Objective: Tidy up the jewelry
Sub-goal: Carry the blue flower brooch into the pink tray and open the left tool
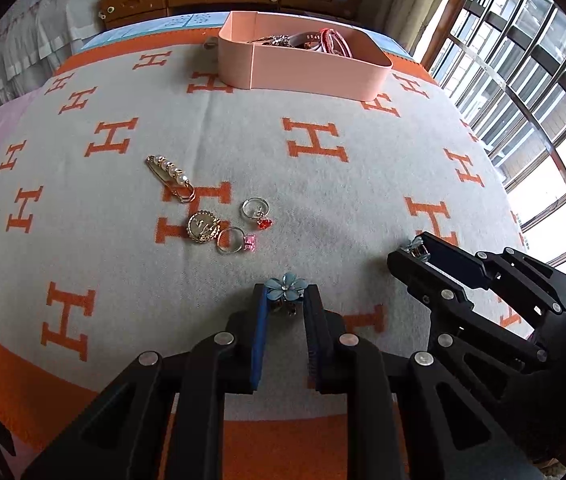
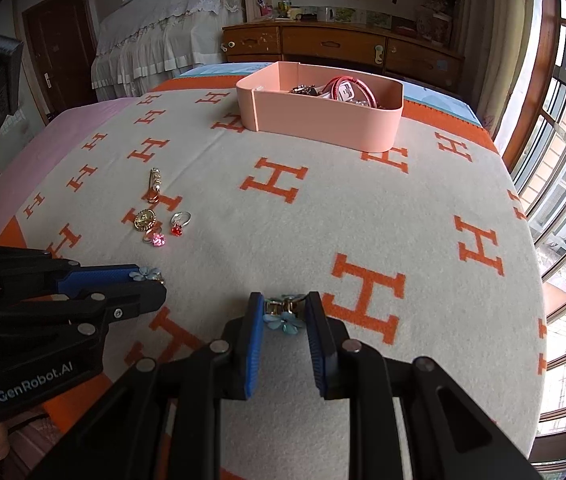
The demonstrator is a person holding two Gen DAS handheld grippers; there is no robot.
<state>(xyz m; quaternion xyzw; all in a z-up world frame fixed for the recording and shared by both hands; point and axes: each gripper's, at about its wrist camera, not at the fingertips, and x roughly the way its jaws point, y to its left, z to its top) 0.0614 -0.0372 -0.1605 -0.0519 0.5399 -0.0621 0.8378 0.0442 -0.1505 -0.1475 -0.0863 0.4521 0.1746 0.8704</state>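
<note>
My left gripper (image 1: 286, 294), at lower centre of the left wrist view, pinches a blue flower earring (image 1: 285, 286) at its fingertips. My right gripper (image 2: 285, 312), at lower centre of the right wrist view, clamps a second blue flower earring (image 2: 284, 321). At centre left of the left view lie a pearl pin (image 1: 171, 178), a gold medallion (image 1: 202, 227), a pink-stone ring (image 1: 235, 240) and a red-stone ring (image 1: 257, 212) on the H-patterned blanket (image 1: 323, 200). The pink box (image 1: 303, 68), at upper centre, contains other jewelry.
</note>
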